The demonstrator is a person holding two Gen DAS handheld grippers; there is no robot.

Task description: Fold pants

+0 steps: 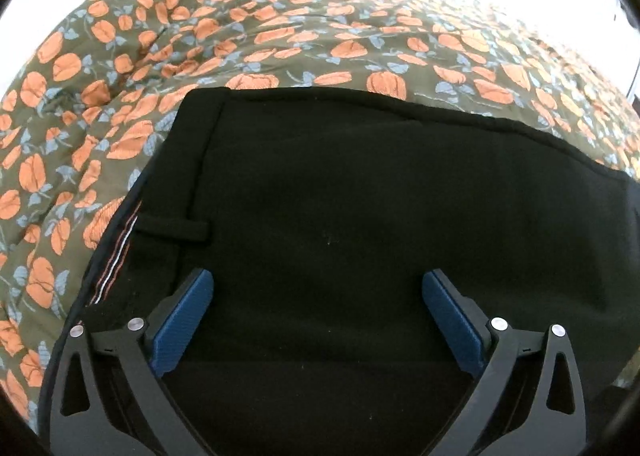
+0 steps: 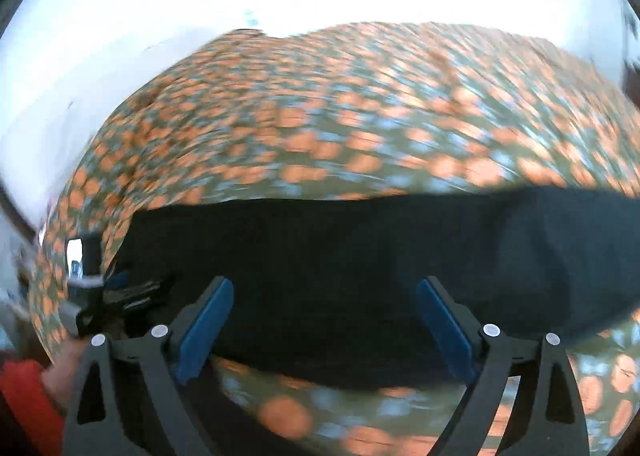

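Note:
Black pants (image 1: 340, 195) lie flat on a flowered bedspread (image 1: 280, 43). In the left wrist view the waistband with a belt loop (image 1: 172, 230) and a striped inner edge sits at the left. My left gripper (image 1: 318, 288) is open just above the pants, blue pads wide apart, holding nothing. In the right wrist view the pants (image 2: 360, 248) stretch as a dark band across the bed. My right gripper (image 2: 324, 296) is open above their near edge and empty. This view is motion-blurred. The left gripper's body (image 2: 92, 288) shows at the far left over the pants.
The olive bedspread (image 2: 340, 115) with orange flowers covers the bed all around the pants. A bright white wall or window lies beyond the far edge. A hand and red sleeve (image 2: 28, 396) show at the lower left of the right wrist view.

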